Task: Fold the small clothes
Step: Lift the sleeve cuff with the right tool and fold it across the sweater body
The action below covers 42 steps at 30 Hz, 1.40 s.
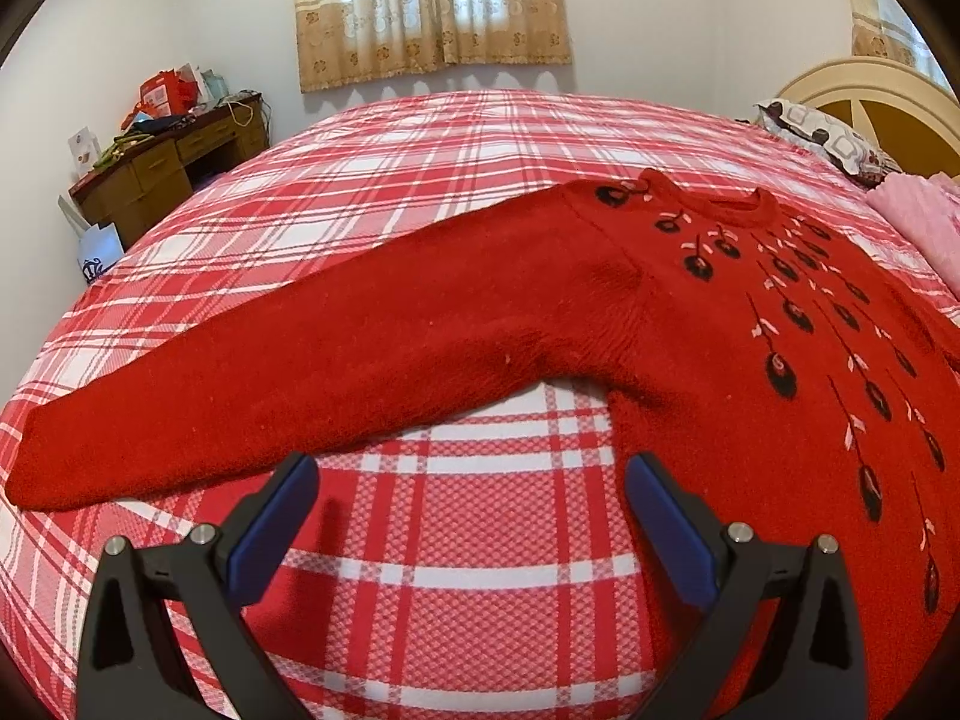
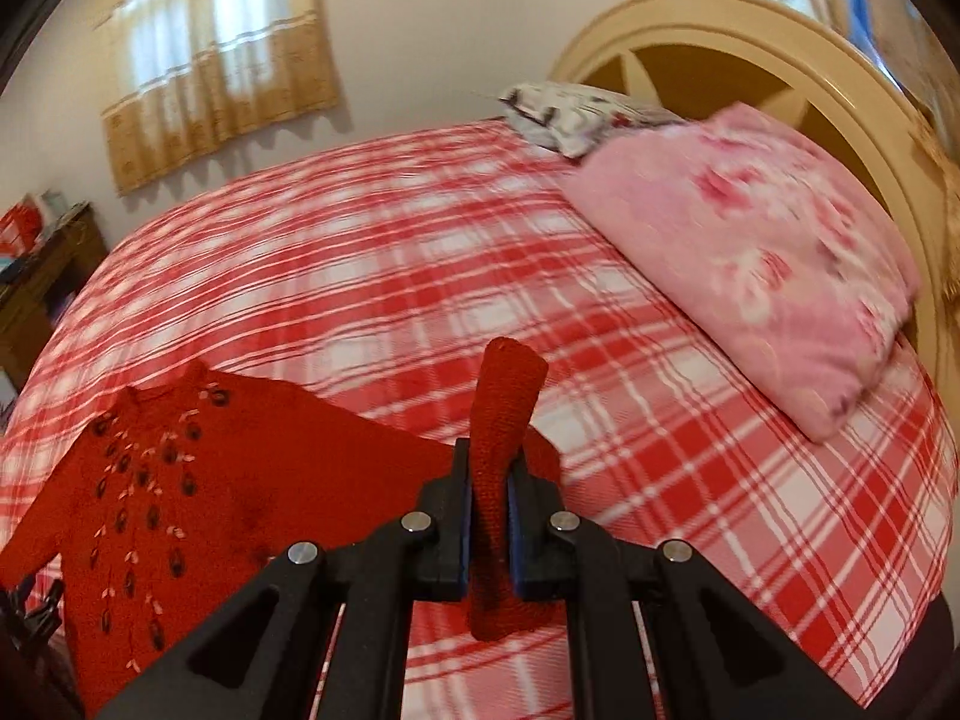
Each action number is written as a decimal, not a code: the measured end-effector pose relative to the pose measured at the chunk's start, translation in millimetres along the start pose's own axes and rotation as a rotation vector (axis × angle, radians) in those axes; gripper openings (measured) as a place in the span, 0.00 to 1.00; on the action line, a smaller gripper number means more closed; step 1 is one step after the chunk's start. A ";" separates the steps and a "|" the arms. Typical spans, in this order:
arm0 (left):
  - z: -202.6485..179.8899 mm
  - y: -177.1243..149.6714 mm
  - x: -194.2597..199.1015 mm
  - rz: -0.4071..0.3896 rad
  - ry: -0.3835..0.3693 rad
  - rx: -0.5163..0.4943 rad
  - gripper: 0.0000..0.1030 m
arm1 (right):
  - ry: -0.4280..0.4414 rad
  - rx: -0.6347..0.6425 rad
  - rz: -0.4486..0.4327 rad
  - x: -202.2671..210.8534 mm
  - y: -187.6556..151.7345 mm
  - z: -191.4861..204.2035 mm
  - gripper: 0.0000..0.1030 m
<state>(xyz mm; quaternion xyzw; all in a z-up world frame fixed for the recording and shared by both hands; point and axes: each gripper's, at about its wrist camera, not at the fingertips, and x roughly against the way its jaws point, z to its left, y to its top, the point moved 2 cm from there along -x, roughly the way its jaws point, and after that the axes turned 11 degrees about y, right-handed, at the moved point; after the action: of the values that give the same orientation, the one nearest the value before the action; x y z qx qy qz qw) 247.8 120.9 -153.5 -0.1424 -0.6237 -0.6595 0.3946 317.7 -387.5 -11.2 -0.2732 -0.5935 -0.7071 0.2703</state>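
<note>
A red knitted sweater [image 1: 690, 330] with black and pink embroidery lies face up on the red plaid bed [image 1: 420, 180]. One sleeve [image 1: 270, 384] stretches flat to the left in the left wrist view. My left gripper [image 1: 471, 480] hovers open over bare bedspread just below that sleeve's armpit, holding nothing. In the right wrist view the sweater's body [image 2: 180, 480] lies at lower left. My right gripper [image 2: 491, 474] is shut on the other sleeve's cuff [image 2: 504, 420], which stands up lifted between the blue pads.
A pink floral folded blanket [image 2: 756, 264] and a patterned pillow [image 2: 570, 114] lie by the cream headboard [image 2: 780, 60]. A cluttered wooden desk [image 1: 162, 162] stands at the far left by the wall. Curtained window [image 1: 432, 6] behind the bed.
</note>
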 end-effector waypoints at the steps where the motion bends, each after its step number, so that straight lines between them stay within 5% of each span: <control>1: 0.1 -0.8 0.2 -0.001 0.000 0.001 1.00 | 0.015 0.015 0.001 -1.8 1.8 9.1 0.08; 26: 10.4 -7.5 -3.7 0.027 -0.088 0.065 1.00 | 0.287 0.282 -0.085 -7.5 56.4 213.7 0.08; 42: 25.9 -7.8 -0.4 -0.011 -0.107 0.156 1.00 | 0.471 0.499 0.011 -54.2 19.4 351.1 0.08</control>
<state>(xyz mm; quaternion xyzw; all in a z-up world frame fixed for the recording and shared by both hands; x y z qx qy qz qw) 234.7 144.6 -154.7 -0.1428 -0.6942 -0.6026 0.3670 392.6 -40.7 15.2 -0.0309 -0.6681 -0.5823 0.4622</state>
